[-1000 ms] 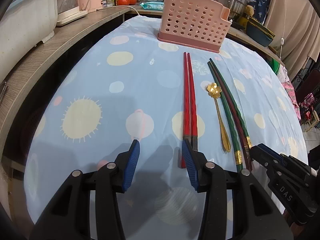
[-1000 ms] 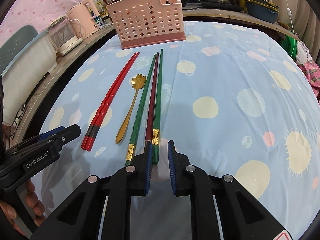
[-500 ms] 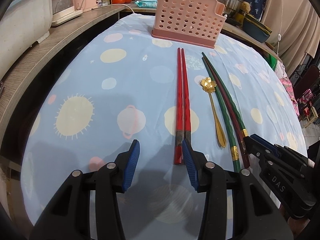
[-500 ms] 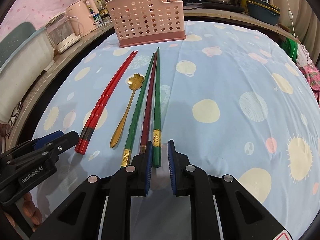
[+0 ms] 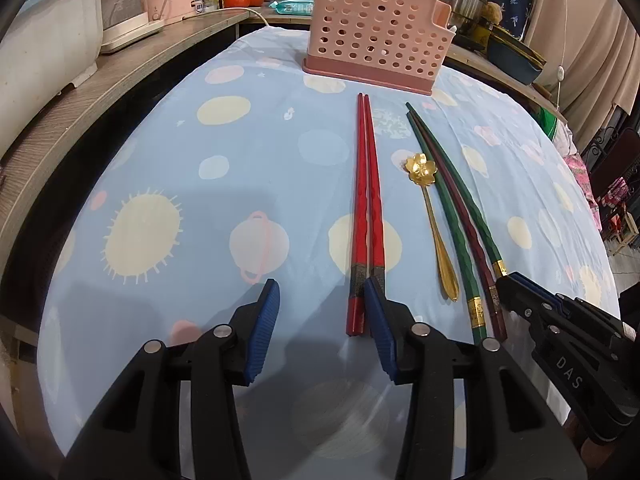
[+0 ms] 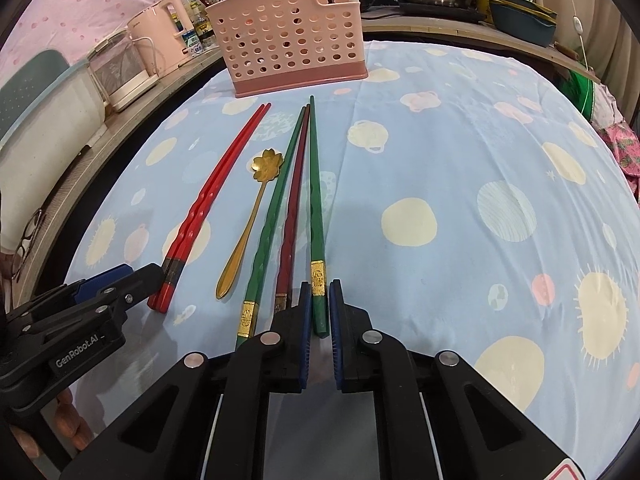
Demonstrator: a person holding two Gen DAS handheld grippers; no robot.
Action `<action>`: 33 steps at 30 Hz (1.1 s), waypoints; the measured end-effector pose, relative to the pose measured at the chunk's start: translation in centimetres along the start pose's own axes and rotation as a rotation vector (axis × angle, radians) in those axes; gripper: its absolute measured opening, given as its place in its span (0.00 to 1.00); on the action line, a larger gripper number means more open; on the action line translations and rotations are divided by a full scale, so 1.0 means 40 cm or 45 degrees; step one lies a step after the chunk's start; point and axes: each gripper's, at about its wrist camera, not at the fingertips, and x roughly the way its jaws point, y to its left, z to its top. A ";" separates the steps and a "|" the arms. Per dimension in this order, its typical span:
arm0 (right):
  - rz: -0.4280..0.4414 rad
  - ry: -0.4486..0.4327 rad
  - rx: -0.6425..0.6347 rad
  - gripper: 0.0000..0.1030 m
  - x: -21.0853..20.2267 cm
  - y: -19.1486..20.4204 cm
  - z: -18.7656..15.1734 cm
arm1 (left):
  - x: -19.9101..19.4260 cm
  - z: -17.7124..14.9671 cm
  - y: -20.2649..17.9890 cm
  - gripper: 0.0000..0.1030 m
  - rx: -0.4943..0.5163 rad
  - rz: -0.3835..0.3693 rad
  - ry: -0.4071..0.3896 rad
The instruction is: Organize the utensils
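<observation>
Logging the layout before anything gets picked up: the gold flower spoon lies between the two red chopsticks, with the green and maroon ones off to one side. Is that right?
Not quite. The gold flower spoon lies beside the red chopsticks, not between them; those two sit pressed together. The spoon rests between that red pair and the green and maroon chopsticks, as the right wrist view shows.

Two low wrist views, side by side, facing the pink basket (image 5: 376, 36), sharing tablecloth (image 6: 440, 152)
</observation>
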 end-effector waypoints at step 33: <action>0.030 -0.065 0.052 0.07 -0.079 -0.027 -0.001 | -0.061 0.015 0.012 0.08 -0.005 -0.024 -0.083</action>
